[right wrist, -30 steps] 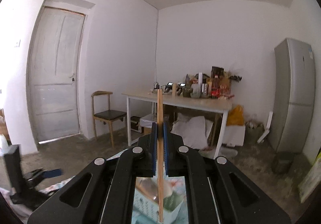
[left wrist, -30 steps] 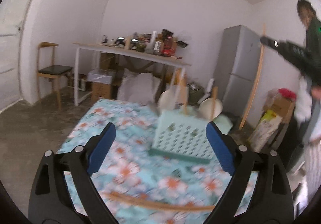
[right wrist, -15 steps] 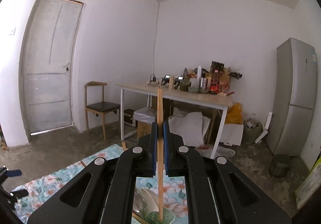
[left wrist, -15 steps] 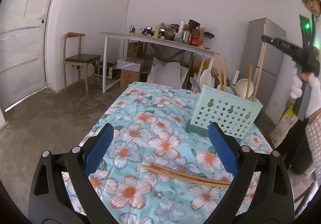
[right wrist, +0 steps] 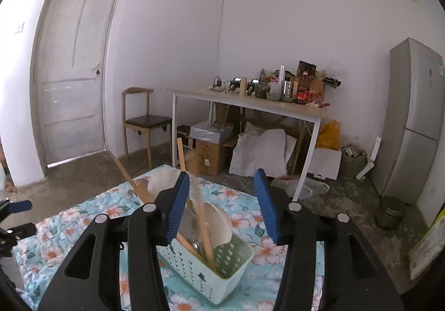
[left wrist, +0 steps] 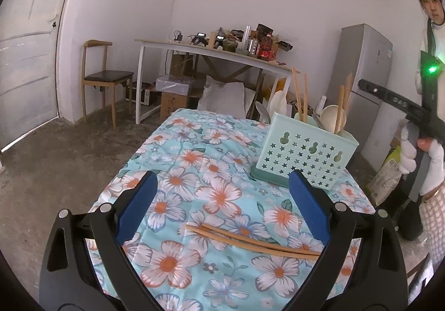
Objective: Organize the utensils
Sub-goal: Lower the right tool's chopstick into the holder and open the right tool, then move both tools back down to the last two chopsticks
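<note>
A mint green utensil caddy [left wrist: 303, 160] stands on the floral tablecloth [left wrist: 194, 160], holding spoons and upright chopsticks. Two wooden chopsticks [left wrist: 250, 240] lie side by side on the cloth, just ahead of my open left gripper [left wrist: 222, 199] and between its blue pads, untouched. My right gripper [right wrist: 222, 208] hovers right over the caddy [right wrist: 211, 269]. Its jaws are opening. A blurred chopstick [right wrist: 203, 224] stands loose between them, its lower end in the caddy, and neither pad touches it. In the left wrist view the right gripper [left wrist: 364, 85] sits above the caddy, in a white-gloved hand [left wrist: 408, 152].
A person [left wrist: 434, 32] stands at the table's right side. Behind are a white desk [right wrist: 250, 105] piled with clutter, a wooden chair [right wrist: 144, 121], boxes and bags on the floor, a grey fridge [right wrist: 411, 121] and a door [right wrist: 72, 71]. The left gripper [right wrist: 14, 213] shows at the right wrist view's left edge.
My right gripper came down over the caddy and let go of the chopstick it was clamping. My left gripper dipped toward the two chopsticks on the cloth, still open.
</note>
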`<state>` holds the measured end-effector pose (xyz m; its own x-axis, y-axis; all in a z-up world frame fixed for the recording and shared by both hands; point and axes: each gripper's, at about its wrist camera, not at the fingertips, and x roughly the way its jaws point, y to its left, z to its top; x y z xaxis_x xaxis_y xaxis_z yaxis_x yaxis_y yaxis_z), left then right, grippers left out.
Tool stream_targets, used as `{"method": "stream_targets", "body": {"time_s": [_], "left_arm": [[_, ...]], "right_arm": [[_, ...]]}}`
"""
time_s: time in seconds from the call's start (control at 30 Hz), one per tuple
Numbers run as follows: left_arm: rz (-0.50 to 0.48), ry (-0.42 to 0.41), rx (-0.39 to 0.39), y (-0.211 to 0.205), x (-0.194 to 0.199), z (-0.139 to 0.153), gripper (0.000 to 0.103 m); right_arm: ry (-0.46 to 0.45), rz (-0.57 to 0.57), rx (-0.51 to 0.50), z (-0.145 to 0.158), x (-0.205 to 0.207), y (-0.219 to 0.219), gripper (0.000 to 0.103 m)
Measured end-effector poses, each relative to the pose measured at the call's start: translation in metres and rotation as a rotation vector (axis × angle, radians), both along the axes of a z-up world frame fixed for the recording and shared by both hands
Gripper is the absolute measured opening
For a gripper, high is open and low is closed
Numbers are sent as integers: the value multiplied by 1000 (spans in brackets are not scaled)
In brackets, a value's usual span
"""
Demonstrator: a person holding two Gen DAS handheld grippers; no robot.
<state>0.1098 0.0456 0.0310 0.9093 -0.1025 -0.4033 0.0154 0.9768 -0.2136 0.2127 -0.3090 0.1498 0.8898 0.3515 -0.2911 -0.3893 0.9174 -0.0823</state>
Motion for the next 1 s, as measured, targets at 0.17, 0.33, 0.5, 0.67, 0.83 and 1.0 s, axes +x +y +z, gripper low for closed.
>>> {"method": "stream_targets", "body": {"time_s": [0.17,0.33,0.5,0.67,0.83,1.0], "left_arm": [[-8,7,-9,-2,0,0,91],[-8,19,-8,-1,-1,-1,91],[-18,52,-9,-2,-3,-8,91],[-43,139,-31,-5,3,-23,91],[-98,264,-150,-8,14,-50,77],[-157,376,-339,-7,30,-81,56]], "right_arm": [[-6,-2,57,10,-28,-15,50],[7,27,125,14,-66,-25,50],[101,63,170,-10,-89,-21,50],[225,60,180,-50,-97,-11,50],[345,50,234,-87,-101,-10,50],[392,49,278,-99,-100,-15,50]]}}
